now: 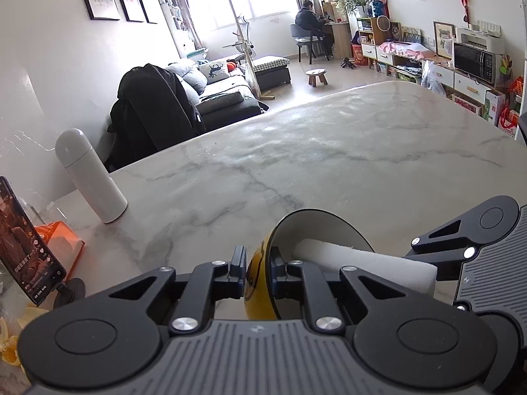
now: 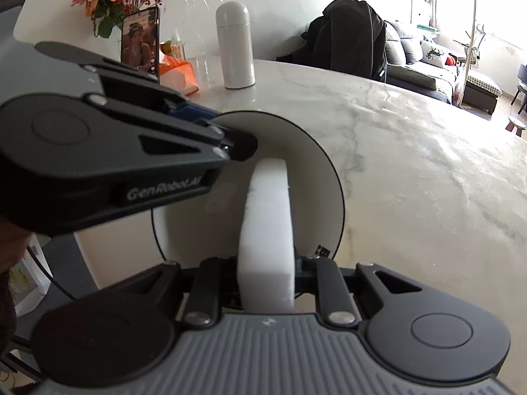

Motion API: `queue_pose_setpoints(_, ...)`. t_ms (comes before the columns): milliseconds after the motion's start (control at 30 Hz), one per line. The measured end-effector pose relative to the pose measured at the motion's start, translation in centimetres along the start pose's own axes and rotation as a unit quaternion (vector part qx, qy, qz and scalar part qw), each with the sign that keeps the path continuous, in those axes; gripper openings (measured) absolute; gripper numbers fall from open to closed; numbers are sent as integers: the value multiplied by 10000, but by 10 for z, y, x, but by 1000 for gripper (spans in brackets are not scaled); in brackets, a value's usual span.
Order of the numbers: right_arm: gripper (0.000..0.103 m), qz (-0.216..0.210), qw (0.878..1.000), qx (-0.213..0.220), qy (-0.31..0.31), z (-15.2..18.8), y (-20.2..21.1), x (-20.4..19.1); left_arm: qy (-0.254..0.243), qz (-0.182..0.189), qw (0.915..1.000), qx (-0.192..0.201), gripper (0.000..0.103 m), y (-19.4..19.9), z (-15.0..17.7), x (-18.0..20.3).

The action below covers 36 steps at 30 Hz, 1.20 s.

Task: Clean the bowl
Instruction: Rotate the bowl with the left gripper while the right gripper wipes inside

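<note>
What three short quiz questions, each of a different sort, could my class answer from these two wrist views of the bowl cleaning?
1. True or false: the left gripper clamps the bowl by its rim.
2. What does the right gripper hold? A) white sponge B) white bottle C) phone
3. Fill in: the sponge's far end reaches ____ the bowl.

Key: 1 true; 2 A; 3 inside
</note>
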State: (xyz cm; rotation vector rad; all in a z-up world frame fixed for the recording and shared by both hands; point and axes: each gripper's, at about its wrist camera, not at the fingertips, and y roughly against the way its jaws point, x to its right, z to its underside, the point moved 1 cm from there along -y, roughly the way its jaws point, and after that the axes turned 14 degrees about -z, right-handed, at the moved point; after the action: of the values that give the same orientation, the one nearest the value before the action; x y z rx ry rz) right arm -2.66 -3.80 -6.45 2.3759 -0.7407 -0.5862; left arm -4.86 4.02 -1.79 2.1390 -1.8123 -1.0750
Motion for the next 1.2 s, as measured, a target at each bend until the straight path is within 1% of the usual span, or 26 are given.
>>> queue_pose_setpoints(400, 22, -74, 9998, 124, 98, 2, 5, -6, 199, -106, 9996, -151, 13, 11, 16, -10)
queue_pose_setpoints(667, 33, -166, 9992, 261, 263, 4, 12, -14, 418, -142, 9987, -265, 13, 18, 28, -16)
queue_pose_setpoints(1000, 31, -135, 9983, 403, 393, 7, 17, -25, 745, -208, 9964, -353, 12, 23, 43, -23)
queue_pose_setpoints(1067, 28, -137, 9984, 379, 400, 8, 17, -26, 754, -216, 9963, -352, 13, 24, 44, -23)
queue_pose_setpoints(1200, 27, -139, 9985, 343, 411, 10, 15, -28, 736, -243, 9963, -382, 13, 26, 48, -23)
